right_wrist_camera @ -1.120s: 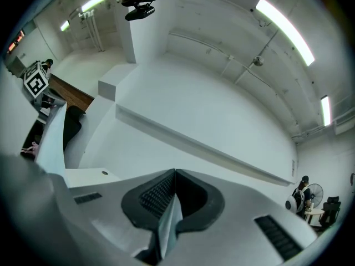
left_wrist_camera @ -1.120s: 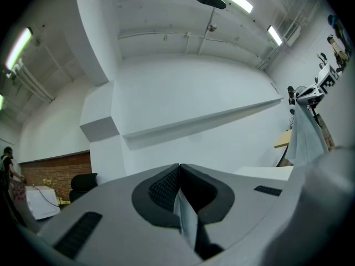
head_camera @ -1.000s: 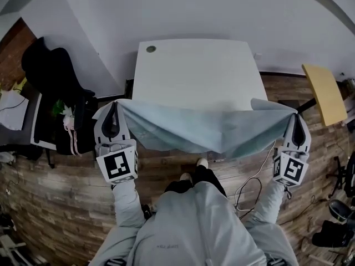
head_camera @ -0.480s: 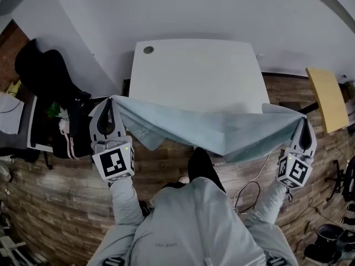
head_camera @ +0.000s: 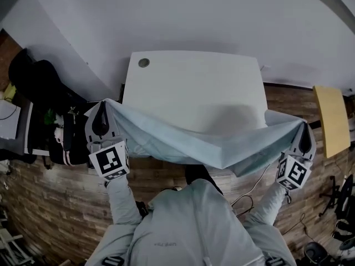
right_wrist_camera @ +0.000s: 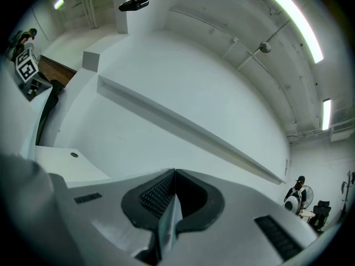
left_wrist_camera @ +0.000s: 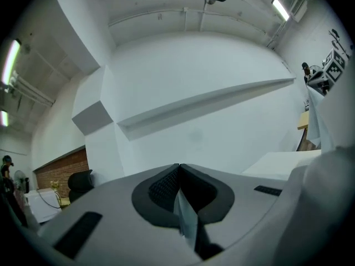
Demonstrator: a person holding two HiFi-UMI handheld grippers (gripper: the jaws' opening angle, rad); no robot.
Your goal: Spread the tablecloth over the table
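Tablecloth (head_camera: 199, 143), pale blue-grey, is stretched between both grippers with its long axis running left-right along the near edge of the white table (head_camera: 194, 82). The cloth hangs in the air and sags in the middle. Its upper edge overlaps the table's near edge in the head view; can't tell if it touches the top. Left gripper (head_camera: 104, 107) is clamped on the left corner, a thin fold pinched between closed pads (left_wrist_camera: 163, 190). Right gripper (head_camera: 303, 127) is clenched on the right corner. Both point toward the far wall, just outside the table's sides. Round cable hole (head_camera: 143, 62) at the far left corner is uncovered.
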